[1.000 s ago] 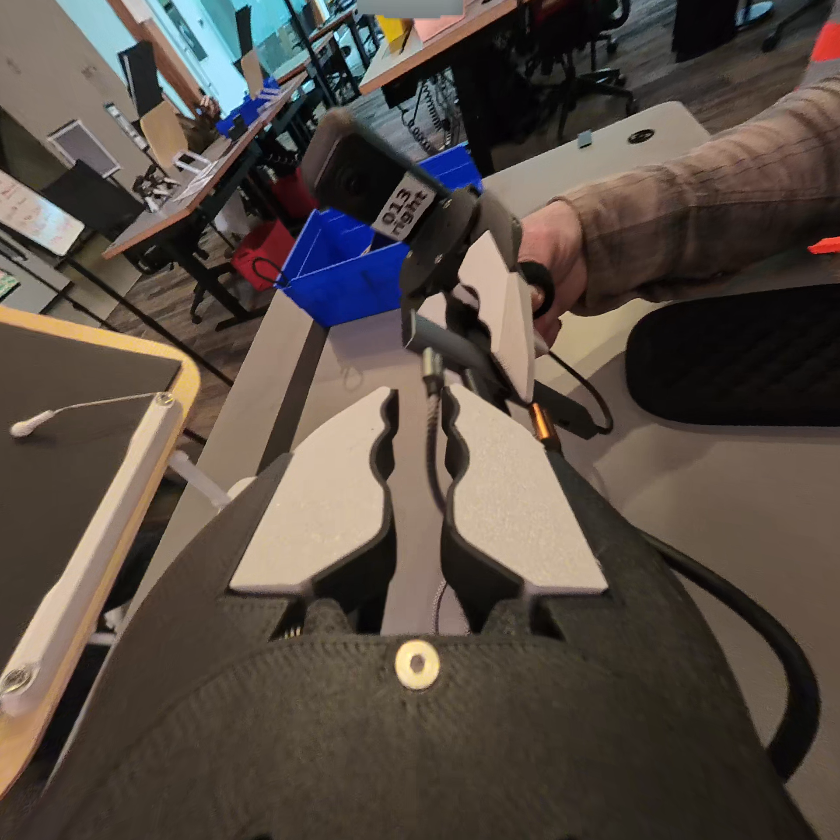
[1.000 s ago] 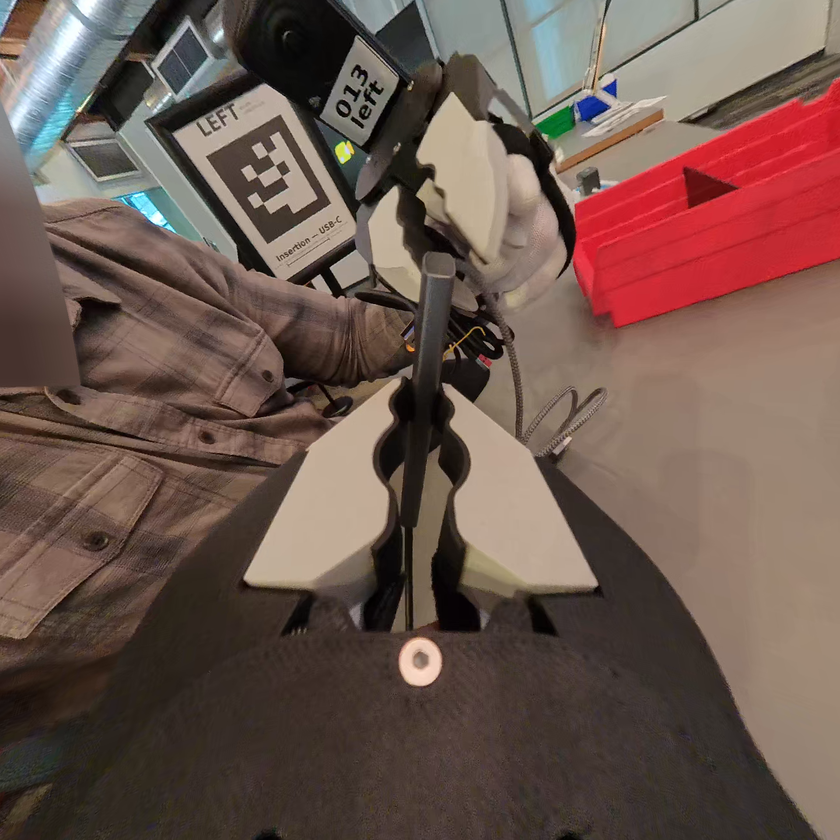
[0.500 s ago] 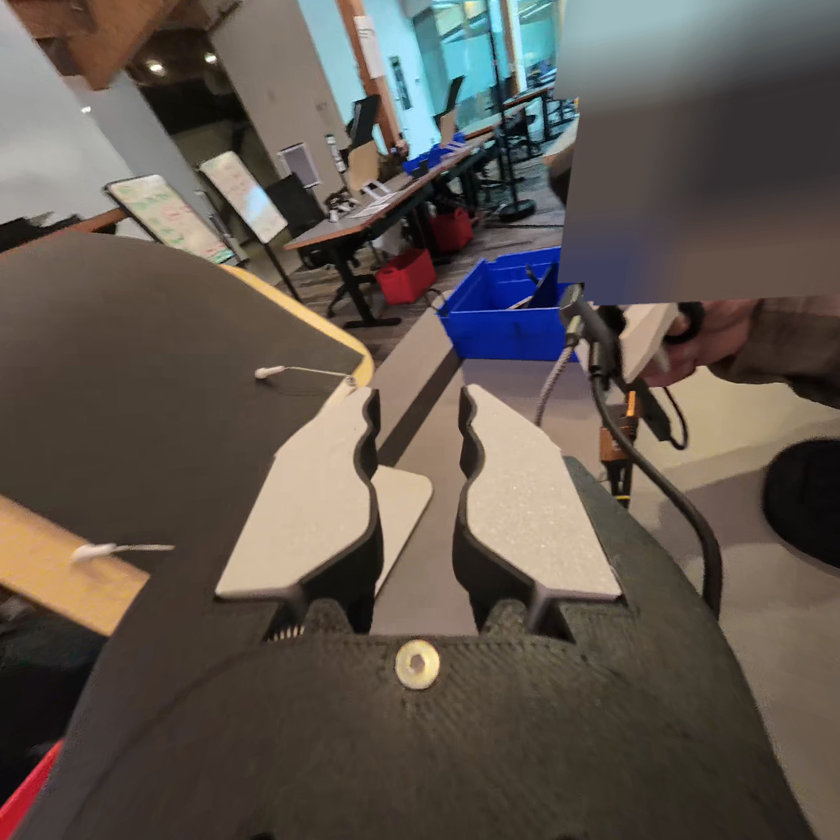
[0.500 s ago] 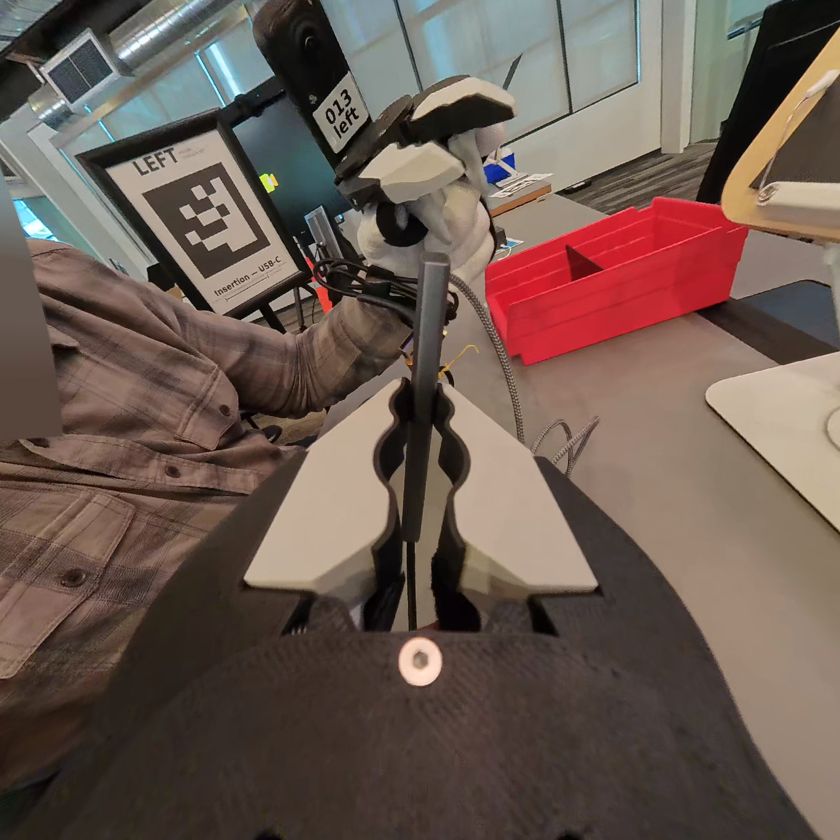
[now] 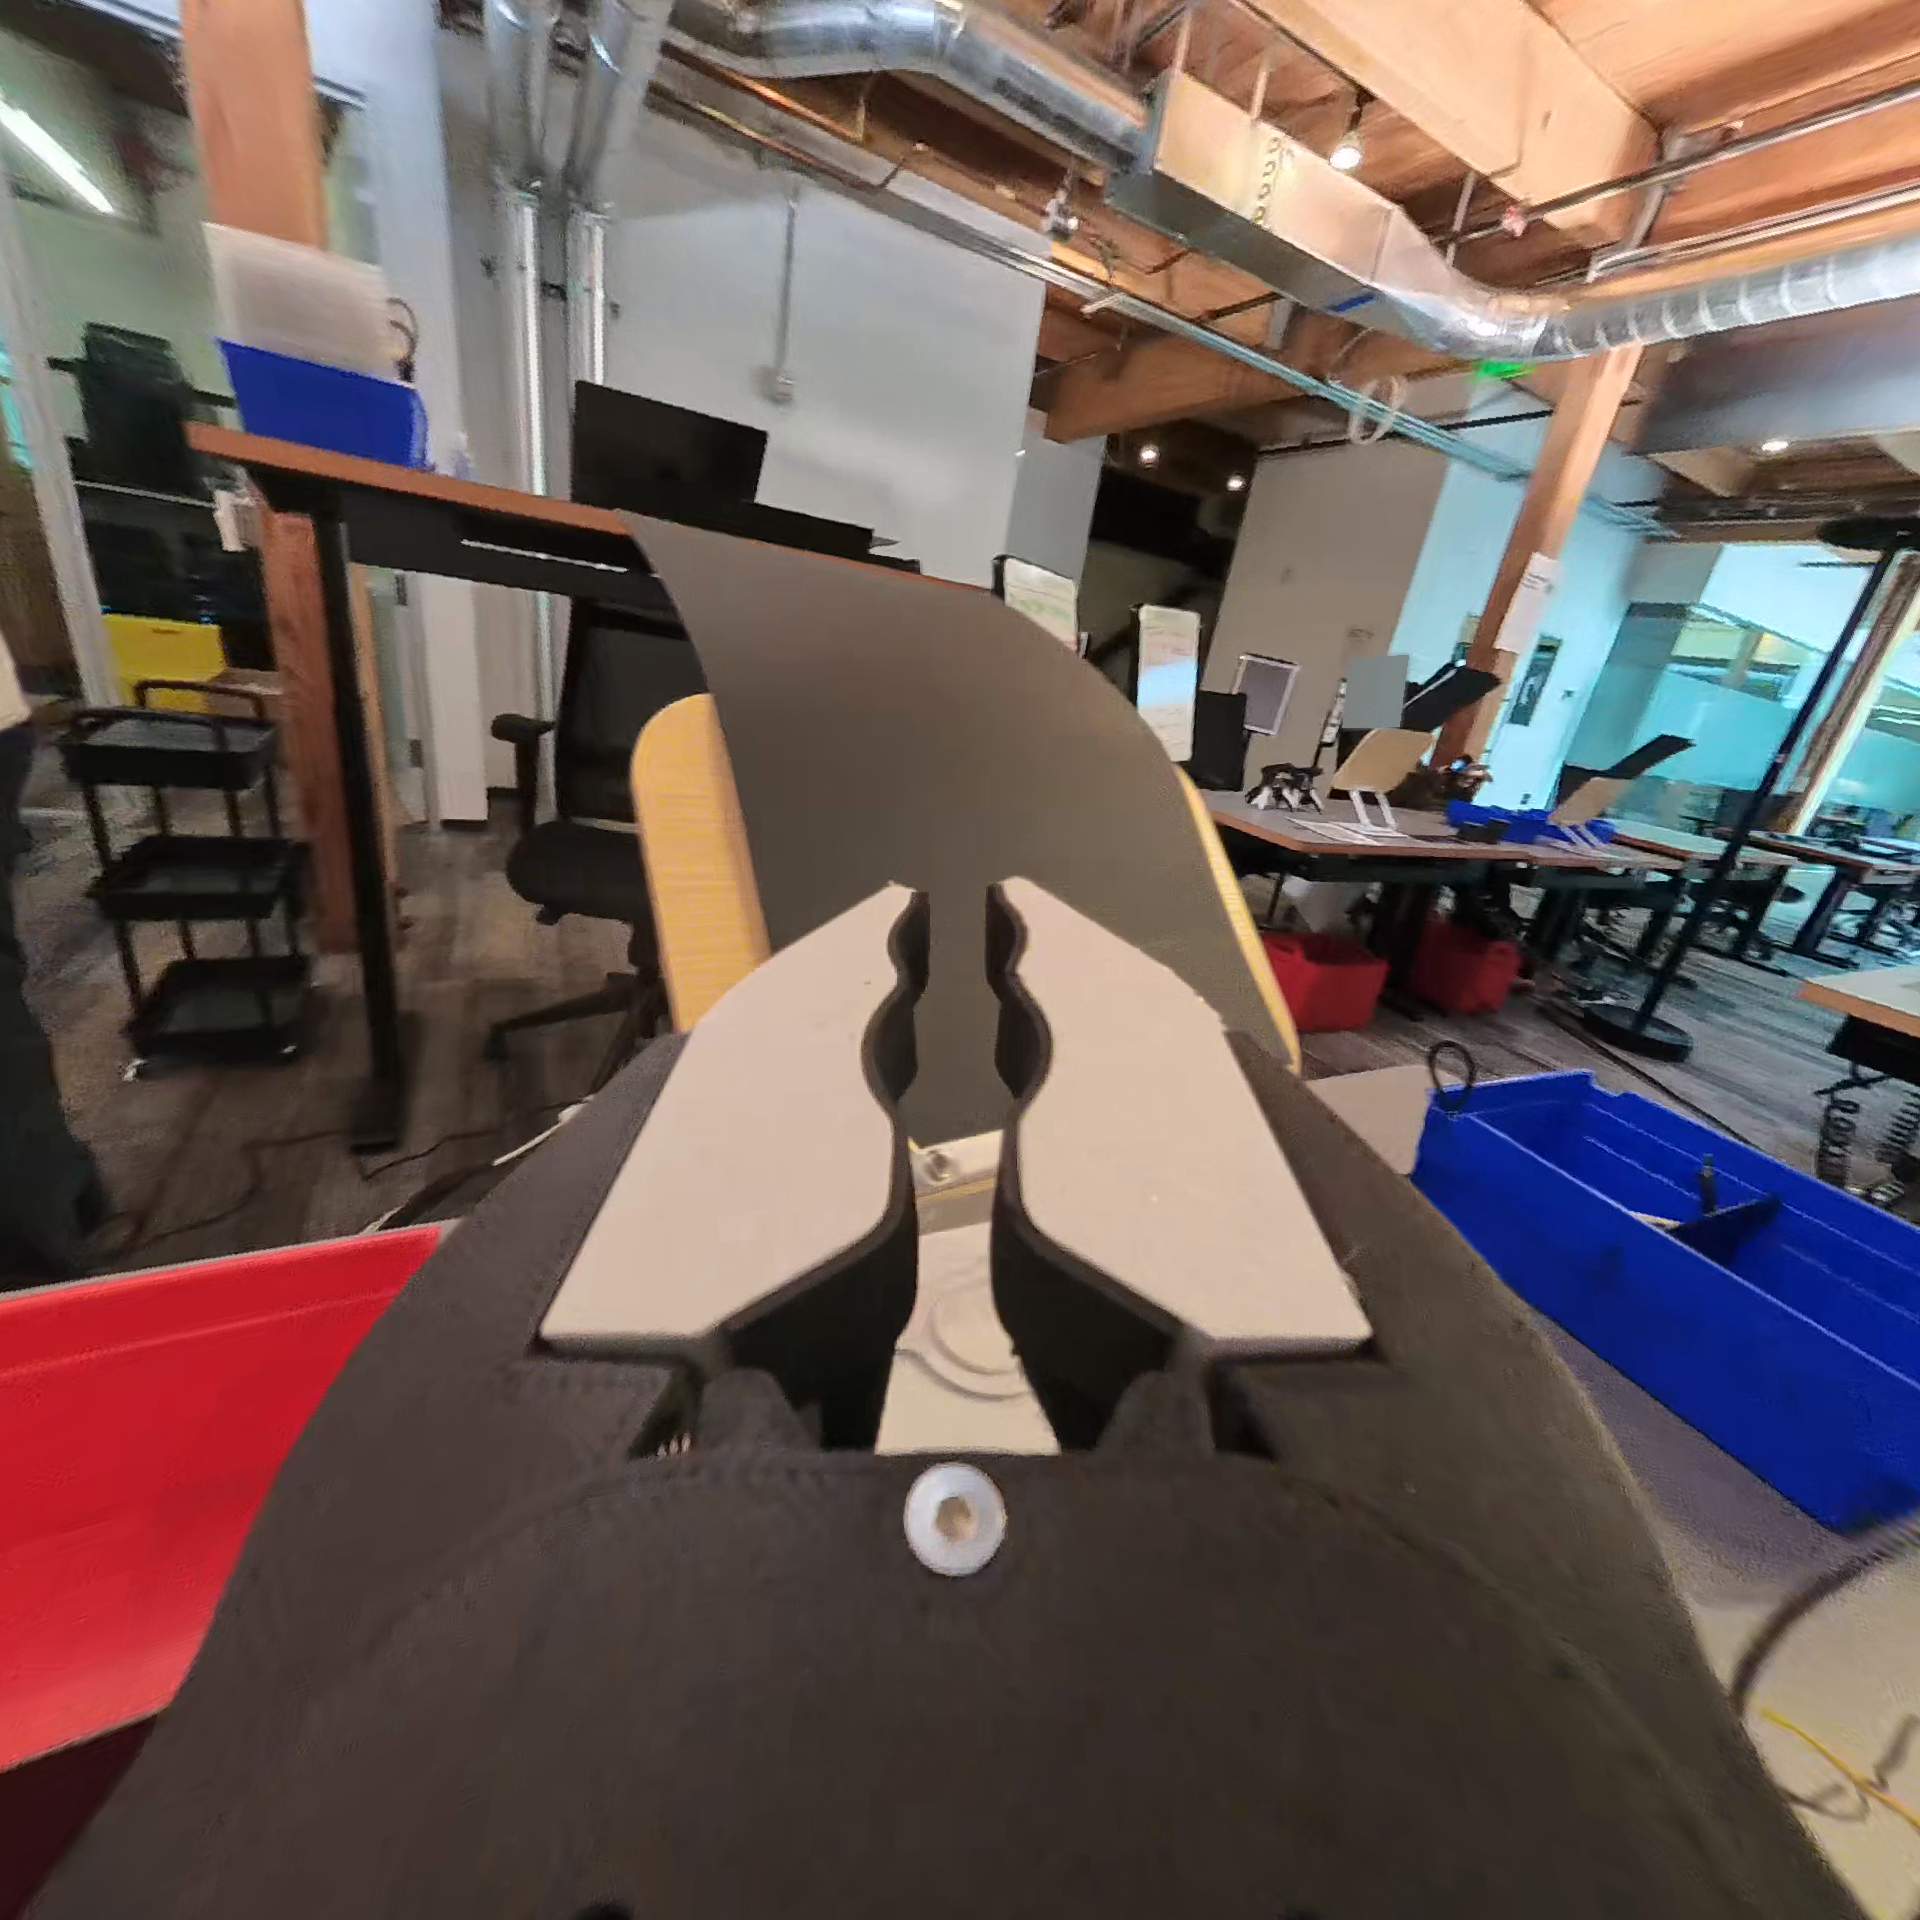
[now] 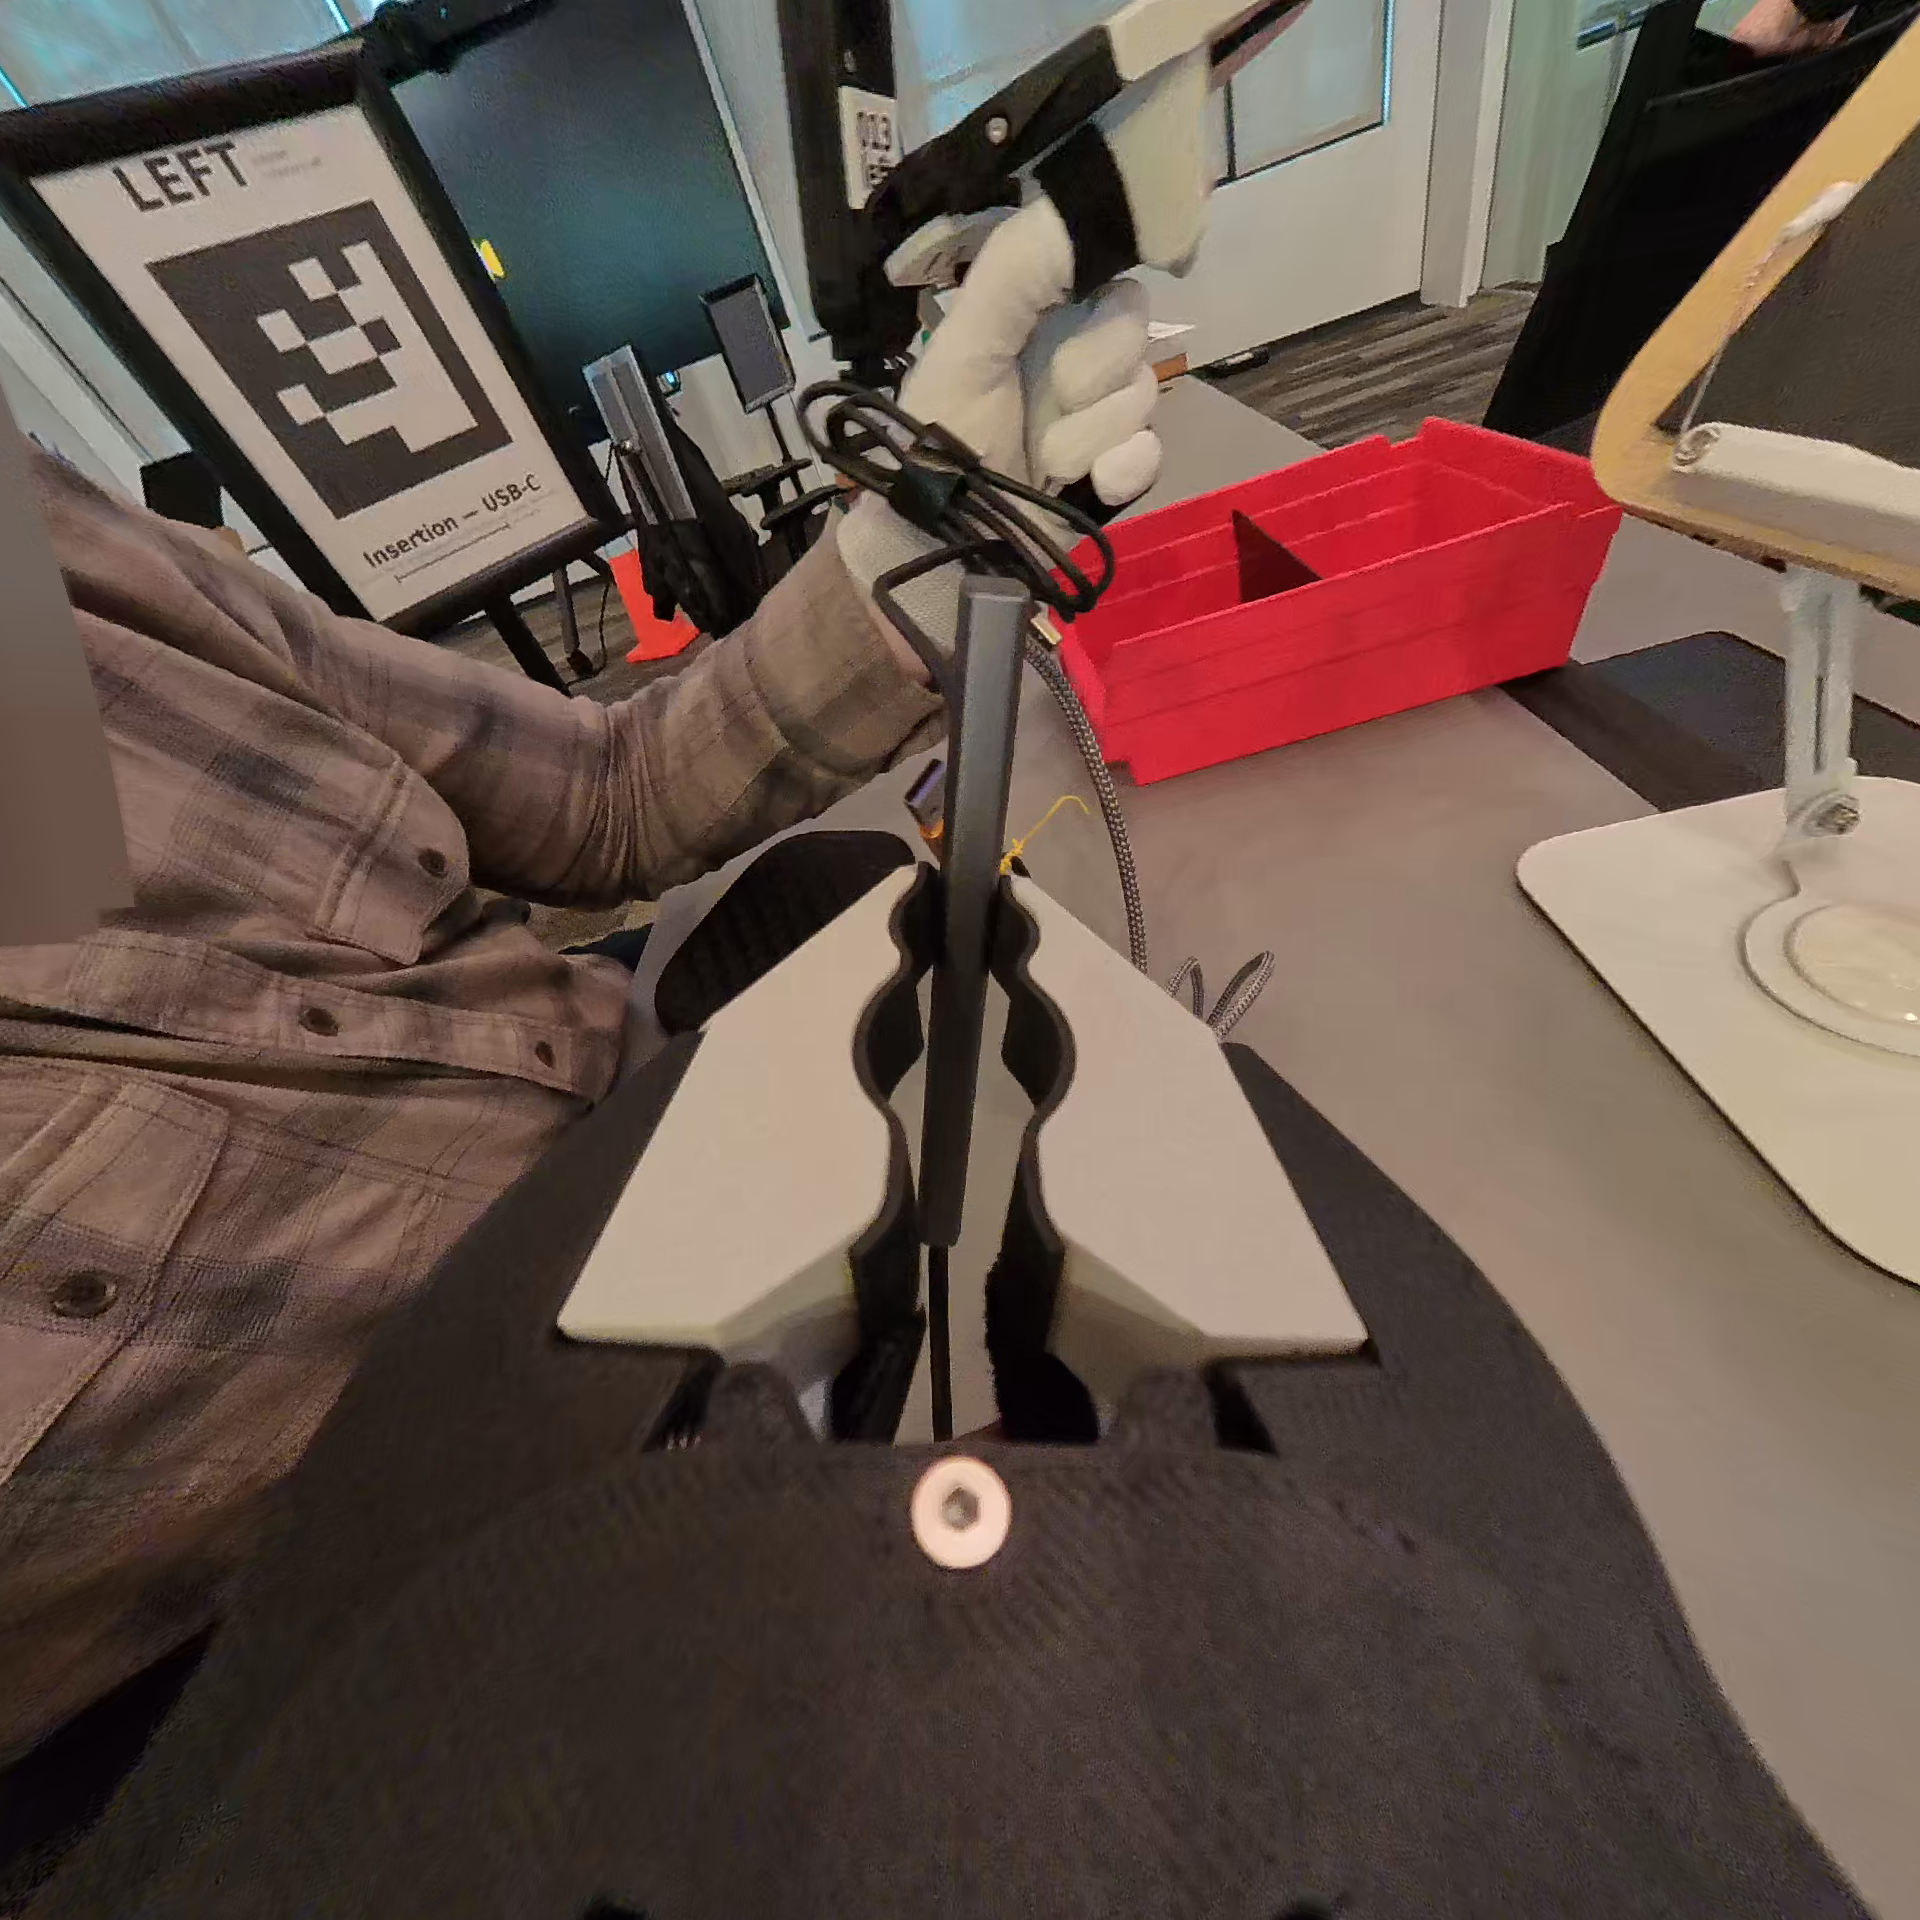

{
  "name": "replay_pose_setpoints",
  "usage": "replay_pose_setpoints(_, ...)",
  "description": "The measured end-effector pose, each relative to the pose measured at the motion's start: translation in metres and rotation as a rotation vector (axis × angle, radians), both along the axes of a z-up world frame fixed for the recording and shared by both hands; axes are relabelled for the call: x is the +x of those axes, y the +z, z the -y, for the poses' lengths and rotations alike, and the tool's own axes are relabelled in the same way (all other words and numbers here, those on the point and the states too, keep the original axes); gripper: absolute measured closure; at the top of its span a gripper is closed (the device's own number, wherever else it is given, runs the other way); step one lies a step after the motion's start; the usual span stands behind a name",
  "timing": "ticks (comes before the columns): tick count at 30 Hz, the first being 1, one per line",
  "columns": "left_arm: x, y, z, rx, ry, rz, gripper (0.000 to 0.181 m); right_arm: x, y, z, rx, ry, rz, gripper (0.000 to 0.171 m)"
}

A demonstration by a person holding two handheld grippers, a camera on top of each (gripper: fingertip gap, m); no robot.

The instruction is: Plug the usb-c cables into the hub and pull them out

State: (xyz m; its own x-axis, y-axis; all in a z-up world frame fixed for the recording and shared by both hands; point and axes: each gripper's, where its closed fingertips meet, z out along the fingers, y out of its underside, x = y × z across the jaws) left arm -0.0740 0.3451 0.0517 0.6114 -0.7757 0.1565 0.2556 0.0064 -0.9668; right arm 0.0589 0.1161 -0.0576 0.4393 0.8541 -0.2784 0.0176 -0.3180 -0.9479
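In the left wrist view our left gripper [image 5: 954, 914] is released, empty, raised toward a black panel [image 5: 935, 748]. In the right wrist view our right gripper [image 6: 961, 904] grips the dark hub [image 6: 971, 883] upright above the table [image 6: 1403, 987]; a braided cable [image 6: 1117, 831] hangs just right of it.

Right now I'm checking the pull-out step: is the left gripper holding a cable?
No. The left gripper is open, with only a dark board seen through the gap.
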Motion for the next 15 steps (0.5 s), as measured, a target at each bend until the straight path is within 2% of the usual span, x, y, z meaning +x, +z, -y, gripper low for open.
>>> replay_pose_setpoints(3,-0.008,-0.007,-0.017,-0.039,0.015,-0.030,0.174,0.000,0.007,0.006,0.026,-0.010,-0.051,0.164)
replay_pose_setpoints(5,-0.012,-0.020,-0.027,-0.079,0.031,-0.115,0.177,0.008,0.009,0.009,0.031,-0.027,-0.086,0.164)
replay_pose_setpoints(7,-0.020,-0.018,-0.029,-0.053,0.042,-0.120,0.180,0.015,0.008,0.011,0.027,-0.043,-0.112,0.165)
replay_pose_setpoints(9,-0.027,-0.024,-0.036,-0.045,0.126,-0.233,0.177,0.015,0.007,0.012,0.029,-0.049,-0.115,0.165)
replay_pose_setpoints(11,-0.027,-0.021,-0.034,0.068,0.188,-0.318,0.177,0.012,0.011,0.016,0.044,-0.039,-0.127,0.165)
replay_pose_setpoints(13,-0.027,-0.025,-0.033,0.206,0.305,-0.502,0.181,0.013,0.019,0.017,0.065,-0.053,-0.147,0.165)
replay_pose_setpoints(15,-0.028,-0.028,-0.034,0.265,0.365,-0.594,0.181,0.018,0.021,0.017,0.078,-0.074,-0.132,0.164)
